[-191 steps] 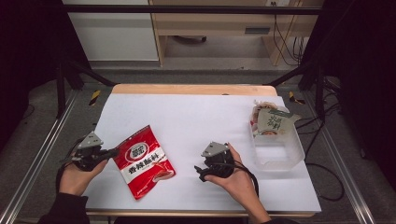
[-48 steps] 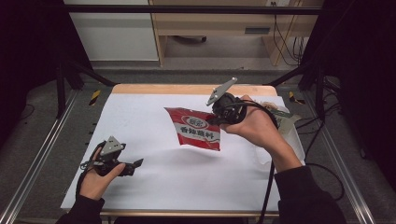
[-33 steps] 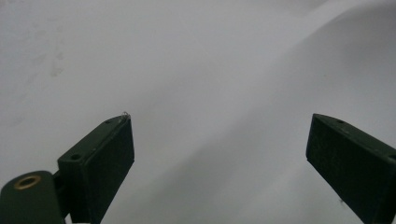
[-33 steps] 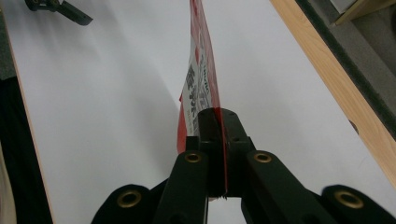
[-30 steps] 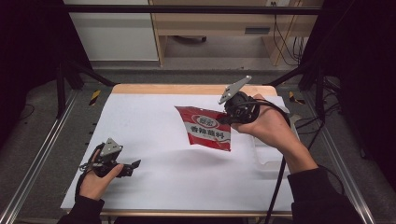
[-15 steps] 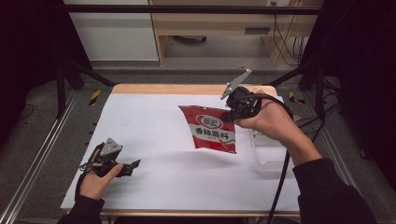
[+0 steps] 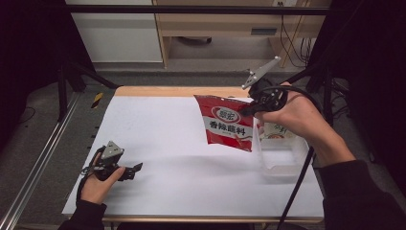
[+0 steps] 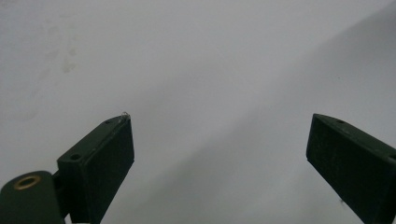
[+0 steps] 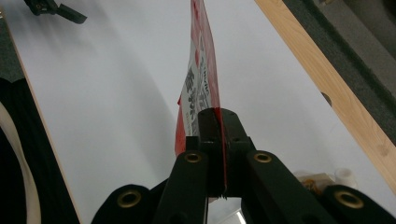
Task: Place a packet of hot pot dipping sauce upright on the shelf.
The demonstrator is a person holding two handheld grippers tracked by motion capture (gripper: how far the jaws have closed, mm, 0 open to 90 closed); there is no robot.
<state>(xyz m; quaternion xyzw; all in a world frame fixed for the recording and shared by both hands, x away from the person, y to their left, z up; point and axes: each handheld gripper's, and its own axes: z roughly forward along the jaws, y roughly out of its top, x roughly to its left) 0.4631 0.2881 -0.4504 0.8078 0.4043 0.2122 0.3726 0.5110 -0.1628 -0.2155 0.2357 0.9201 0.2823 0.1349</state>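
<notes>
Currently: red seasoning packet [image 7: 227,123] hangs below the right hand-held gripper [image 7: 250,109], pinched at its top corner, above the counter [image 7: 163,143] beside a clear container [image 7: 282,155].

A white table [image 7: 191,143] with a pale wooden strip along its far edge is carrying a clear plastic bin [image 7: 282,155], which is sitting directly on it close to its right edge. A packet [image 7: 277,132] is lying inside the bin. The person's left hand [image 7: 98,179] is resting on the tabletop near the front left corner
</notes>
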